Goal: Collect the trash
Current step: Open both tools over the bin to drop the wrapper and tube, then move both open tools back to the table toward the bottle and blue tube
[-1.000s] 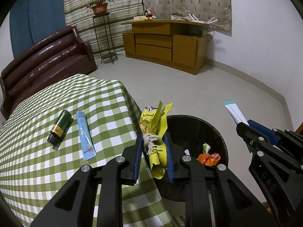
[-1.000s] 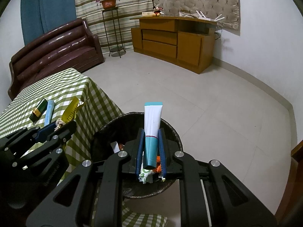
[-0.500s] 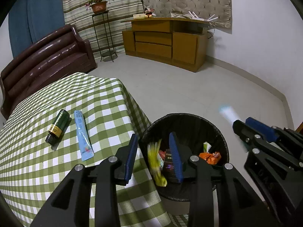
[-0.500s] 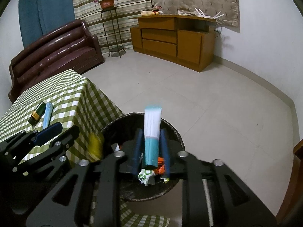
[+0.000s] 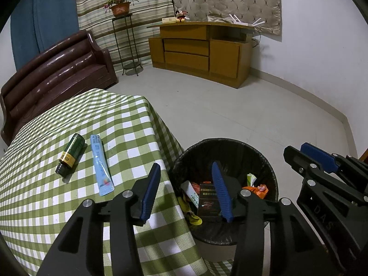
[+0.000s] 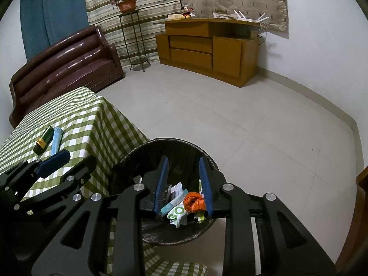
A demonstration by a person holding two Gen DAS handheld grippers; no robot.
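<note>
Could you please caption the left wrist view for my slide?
Left gripper opening empty over the bin; bottle and sachet remain on the table.

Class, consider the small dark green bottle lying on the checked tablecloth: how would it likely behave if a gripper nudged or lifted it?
The green bottle lies on its side and looks round, so a nudge would probably roll it. It seems rigid and small, likely light. Its smooth label may slip.

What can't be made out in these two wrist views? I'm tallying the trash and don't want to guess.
- Bin contents: in the left wrist view the left tool, its jaws opening and empty, covers part of the pile; in the right wrist view the right tool does.
- Green bottle label: too small in both views.
- Table: cut off by the frame edge.
</note>
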